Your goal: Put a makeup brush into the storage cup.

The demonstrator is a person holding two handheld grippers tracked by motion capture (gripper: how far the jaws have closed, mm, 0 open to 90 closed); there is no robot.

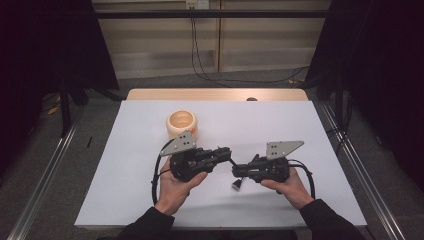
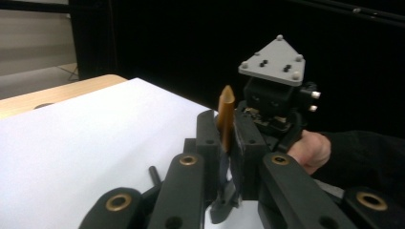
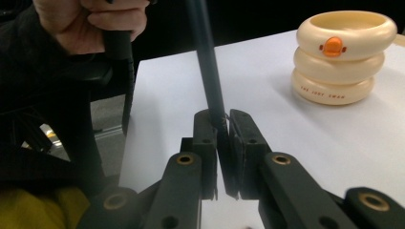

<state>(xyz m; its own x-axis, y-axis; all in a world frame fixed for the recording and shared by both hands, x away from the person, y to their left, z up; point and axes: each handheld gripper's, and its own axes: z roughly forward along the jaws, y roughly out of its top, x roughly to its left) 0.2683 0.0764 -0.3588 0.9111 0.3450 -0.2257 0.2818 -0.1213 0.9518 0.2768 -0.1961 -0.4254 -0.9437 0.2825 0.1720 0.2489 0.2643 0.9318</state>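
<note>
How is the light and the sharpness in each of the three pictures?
High view: white table evenly lit, surroundings dark, soft shadows under the hands. Left gripper view: near black jaws blurred, background nearly black, the brown pointed stick sharper. Right gripper view: cream ringed holder fairly sharp, no strong glare; the hand at top left soft.

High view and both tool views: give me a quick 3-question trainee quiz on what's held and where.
1. True or false: the left tool is shut on a brown stick.
2. The right tool clamps: A) a dark rod; B) the cream pot; C) nothing.
3. Fill in: the pot stands nearer the ____ tool.
Key: 1 true; 2 A; 3 left.
</note>
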